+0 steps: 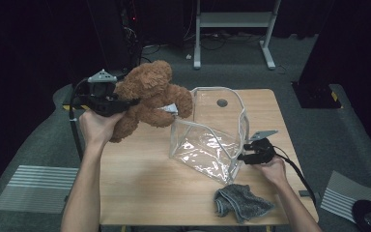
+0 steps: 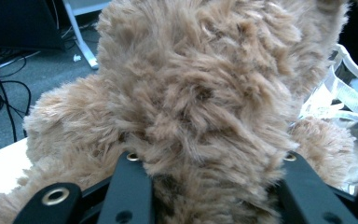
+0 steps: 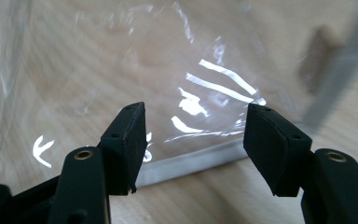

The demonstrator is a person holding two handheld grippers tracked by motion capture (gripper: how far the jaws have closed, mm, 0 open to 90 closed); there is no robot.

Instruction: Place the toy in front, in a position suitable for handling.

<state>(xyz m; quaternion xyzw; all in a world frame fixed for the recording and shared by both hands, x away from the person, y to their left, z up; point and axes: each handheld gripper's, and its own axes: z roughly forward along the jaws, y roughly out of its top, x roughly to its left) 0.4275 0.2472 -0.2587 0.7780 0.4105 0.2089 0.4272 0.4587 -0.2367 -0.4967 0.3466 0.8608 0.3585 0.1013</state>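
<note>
A brown teddy bear hangs in the air over the table's left rear corner, with my left gripper shut on its body from the left. In the left gripper view its fur bulges between the two black jaws of my left gripper. A clear plastic bag with grey trim stands open on the table, just right of the bear. My right gripper sits at the bag's near right edge. In the right gripper view, my right gripper stands open, and the bag's wall and trimmed edge lie just beyond its tips.
A crumpled grey cloth lies near the front edge of the wooden table, below my right hand. Behind the table stands a white metal frame on a grey carpet. The bag's rim appears right of the bear.
</note>
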